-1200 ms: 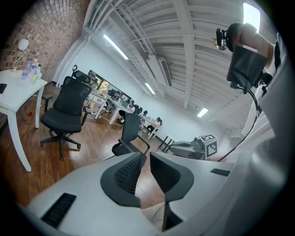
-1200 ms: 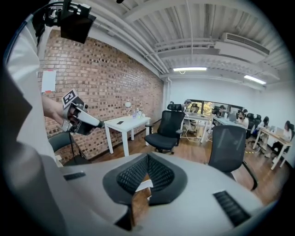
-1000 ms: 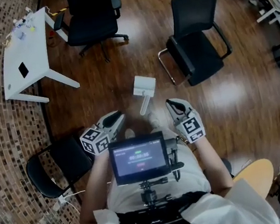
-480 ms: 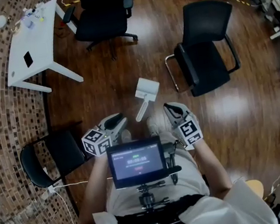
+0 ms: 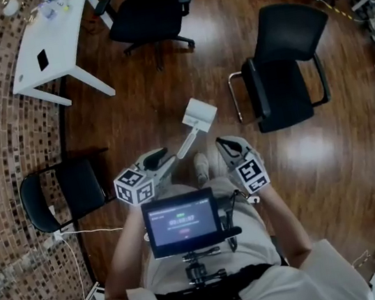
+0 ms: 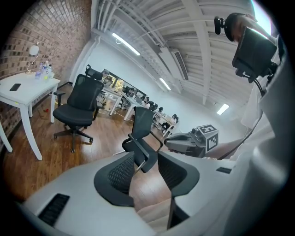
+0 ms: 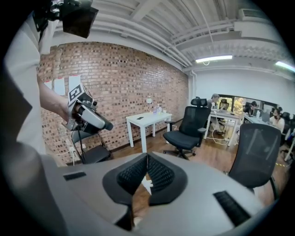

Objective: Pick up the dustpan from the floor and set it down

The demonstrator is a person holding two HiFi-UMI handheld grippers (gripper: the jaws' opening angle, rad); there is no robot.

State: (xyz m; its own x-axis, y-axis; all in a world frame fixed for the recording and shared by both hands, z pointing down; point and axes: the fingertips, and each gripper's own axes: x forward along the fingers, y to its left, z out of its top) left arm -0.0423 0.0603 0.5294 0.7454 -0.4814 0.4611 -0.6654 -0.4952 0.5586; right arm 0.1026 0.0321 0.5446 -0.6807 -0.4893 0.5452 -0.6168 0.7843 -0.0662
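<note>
The dustpan (image 5: pixel 193 121) lies on the floor ahead, handle toward you. Your left gripper (image 5: pixel 163 158), empty, has just been opening its jaws. The right gripper (image 5: pixel 225 144) has its jaws together. Pinch the thin handle off-centre and the dustpan may swing or slip.

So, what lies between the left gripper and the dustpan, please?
Only bare wooden floor before the dustpan, in the head view. The left gripper has just been opening its jaws, nothing between them.
</note>
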